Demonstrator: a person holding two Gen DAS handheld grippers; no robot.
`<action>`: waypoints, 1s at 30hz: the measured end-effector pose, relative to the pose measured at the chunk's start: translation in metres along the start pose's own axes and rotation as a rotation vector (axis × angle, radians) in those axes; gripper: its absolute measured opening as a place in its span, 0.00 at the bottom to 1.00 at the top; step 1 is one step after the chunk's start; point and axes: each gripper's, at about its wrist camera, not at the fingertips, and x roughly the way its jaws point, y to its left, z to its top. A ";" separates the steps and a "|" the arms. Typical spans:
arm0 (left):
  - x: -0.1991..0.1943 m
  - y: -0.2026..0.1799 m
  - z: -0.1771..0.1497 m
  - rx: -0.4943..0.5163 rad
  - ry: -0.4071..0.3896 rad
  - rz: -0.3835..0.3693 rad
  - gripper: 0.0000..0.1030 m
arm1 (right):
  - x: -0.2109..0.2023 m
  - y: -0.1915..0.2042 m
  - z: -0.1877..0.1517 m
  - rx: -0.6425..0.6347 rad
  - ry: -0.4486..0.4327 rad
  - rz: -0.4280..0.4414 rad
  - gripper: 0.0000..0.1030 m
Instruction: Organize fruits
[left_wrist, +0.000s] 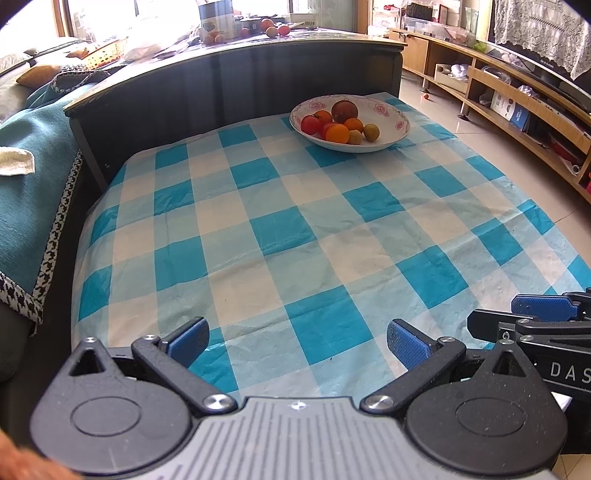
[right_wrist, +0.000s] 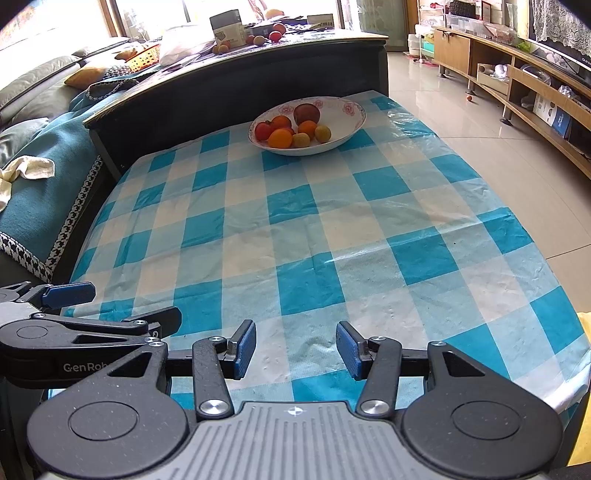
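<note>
Here, one bowl (left_wrist: 391, 127) sits at the far end of the table (left_wrist: 258, 236), on a blue-and-white checked cloth (right_wrist: 332, 229), well apart from both grippers. It holds seven fruits that I can count: one tomato (left_wrist: 310, 124), three oranges (left_wrist: 337, 133), one dark red apple (left_wrist: 344, 110) and two small yellow-green fruits (left_wrist: 371, 132); more may hide behind these. The left gripper (left_wrist: 297, 345) hangs over the near edge, its jaws spread wide and holding nothing. Just beside it, the right gripper (right_wrist: 295, 347) has its jaws partly open, likewise holding nothing.
</note>
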 end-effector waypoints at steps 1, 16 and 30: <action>0.000 0.000 0.000 -0.001 0.001 -0.001 1.00 | 0.000 0.000 0.000 -0.001 0.000 0.000 0.43; -0.002 0.000 0.000 0.007 -0.008 0.005 1.00 | 0.000 0.000 -0.001 0.001 -0.001 0.000 0.43; -0.006 -0.002 0.000 0.026 -0.034 0.022 1.00 | -0.001 0.000 -0.001 0.000 -0.001 -0.001 0.44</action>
